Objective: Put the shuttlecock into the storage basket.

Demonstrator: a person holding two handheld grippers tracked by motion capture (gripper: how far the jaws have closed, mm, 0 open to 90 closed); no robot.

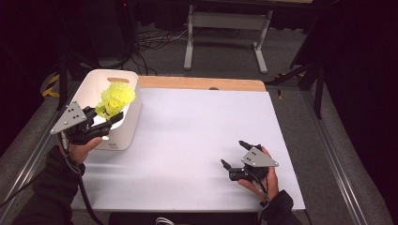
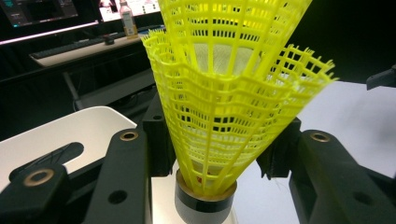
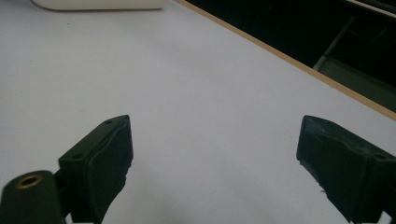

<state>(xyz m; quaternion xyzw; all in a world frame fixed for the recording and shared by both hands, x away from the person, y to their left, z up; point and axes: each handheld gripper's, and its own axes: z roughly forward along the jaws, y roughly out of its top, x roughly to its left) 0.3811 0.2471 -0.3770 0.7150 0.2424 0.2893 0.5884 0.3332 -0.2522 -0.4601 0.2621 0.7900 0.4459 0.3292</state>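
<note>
- Two grippers are being held over the white tabletop (image 1: 197, 140).
- Nearest, the right gripper (image 1: 233, 153) is being kept low over the tabletop, jaws spread wide with nothing between them.
- Farther off, stacked yellow shuttlecocks (image 1: 114, 99) are being clamped by the left gripper (image 1: 109, 121), above the white bin (image 1: 126, 131) at the tabletop's far left corner.

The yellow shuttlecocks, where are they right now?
In the high view the yellow shuttlecocks sit at the left, clamped in the left gripper above the white bin at the table's far left edge.
</note>
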